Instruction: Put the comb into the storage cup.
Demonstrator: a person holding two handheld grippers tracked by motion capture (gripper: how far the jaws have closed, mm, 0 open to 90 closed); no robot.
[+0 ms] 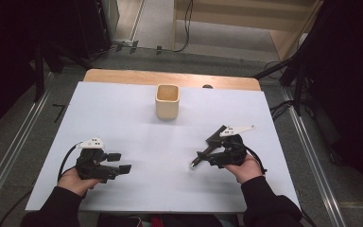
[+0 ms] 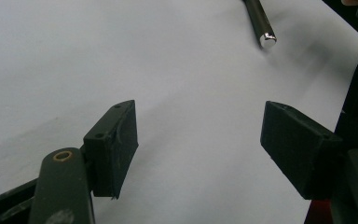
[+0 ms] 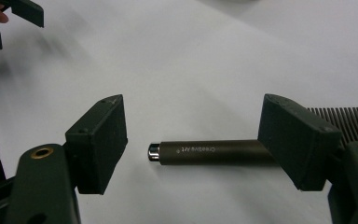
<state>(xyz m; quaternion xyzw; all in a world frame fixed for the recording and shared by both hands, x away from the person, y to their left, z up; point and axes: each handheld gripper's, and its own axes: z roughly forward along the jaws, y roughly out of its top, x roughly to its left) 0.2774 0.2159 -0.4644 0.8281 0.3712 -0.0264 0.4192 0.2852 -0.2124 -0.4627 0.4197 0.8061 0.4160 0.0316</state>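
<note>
The right gripper [image 3: 193,140] stands with its jaws spread wide, hovering over a dark comb [image 3: 205,152] that lies flat on the white table [image 1: 137,127]. The handle's long axis runs crosswise between the jaws, silver cap toward the left jaw (teeth behind the right one). The left gripper [image 2: 198,140] is spread wide too, holding nothing.

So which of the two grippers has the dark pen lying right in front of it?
The right gripper: the pen lies on the paper between its open jaws. The left gripper faces bare paper.
</note>
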